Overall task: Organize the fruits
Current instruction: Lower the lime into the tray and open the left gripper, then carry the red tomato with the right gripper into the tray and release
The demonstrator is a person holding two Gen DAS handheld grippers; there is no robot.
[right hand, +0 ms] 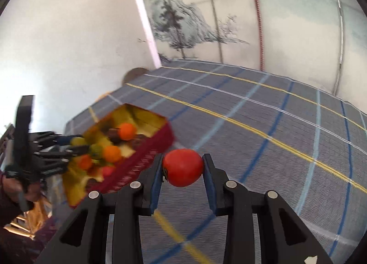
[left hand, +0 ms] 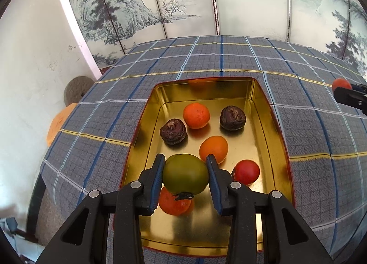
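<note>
Left tool (left hand: 185,172) grips round green tomato (left hand: 185,173) above gold rectangular tin (left hand: 266,108), six fruits inside; right tool (right hand: 182,167) clenches red tomato (right hand: 182,167), undelivered.

Tin (left hand: 146,112): gold metal inside, mirror-glossy, reflecting the fruit. Tablecloth (left hand: 298,66) on surface: woven plaid cloth, matt. Left gripper (left hand: 185,172): matt black plastic, blue ribbed pads on its fingers (left hand: 158,172). Green tomato (left hand: 185,178): smooth, satin skin. Red tomato (right hand: 183,167): smooth, glossy. Dark fruits (left hand: 232,118): wrinkled, dull.
</note>
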